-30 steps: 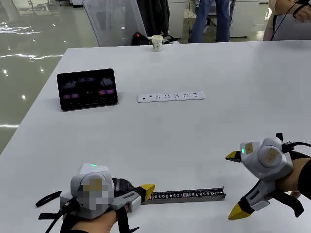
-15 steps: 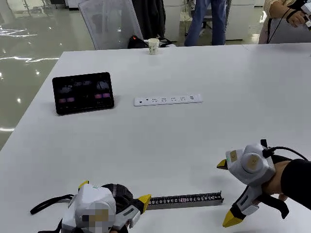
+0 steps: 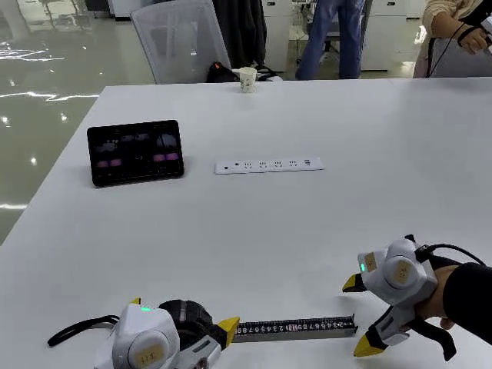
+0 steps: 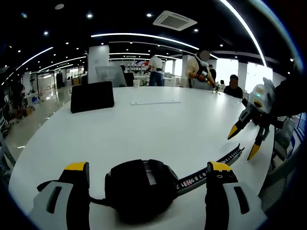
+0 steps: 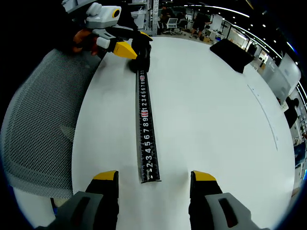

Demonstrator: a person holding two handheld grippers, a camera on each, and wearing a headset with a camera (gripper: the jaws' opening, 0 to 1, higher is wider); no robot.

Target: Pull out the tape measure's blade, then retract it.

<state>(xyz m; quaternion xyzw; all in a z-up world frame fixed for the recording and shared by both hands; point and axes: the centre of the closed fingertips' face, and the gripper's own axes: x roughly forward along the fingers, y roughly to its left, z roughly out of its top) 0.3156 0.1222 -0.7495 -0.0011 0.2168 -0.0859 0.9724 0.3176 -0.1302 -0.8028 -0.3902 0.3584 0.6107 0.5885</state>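
Observation:
The black tape measure case (image 3: 185, 317) lies on the white table (image 3: 307, 231) near its front edge. Its blade (image 3: 296, 328) is pulled out to the right and lies flat. My left gripper (image 3: 183, 315) is open, one jaw on each side of the case (image 4: 141, 184) with small gaps. My right gripper (image 3: 358, 315) is open at the blade's hooked end. In the right gripper view the blade (image 5: 145, 124) ends between my right gripper (image 5: 154, 176) jaws and touches neither. Across the table, the right gripper (image 4: 242, 143) appears in the left gripper view.
A dark tablet (image 3: 137, 151) stands at the left and a white power strip (image 3: 269, 164) lies mid-table. A paper cup (image 3: 247, 79) sits at the far edge, with a chair (image 3: 181, 38) and people behind it. A mesh chair (image 5: 38, 120) is beside the near edge.
My right gripper has come down and left to the blade's end, so the hook now lies between its open jaws. The blade's length and the left gripper look unchanged. The head camera shifted.

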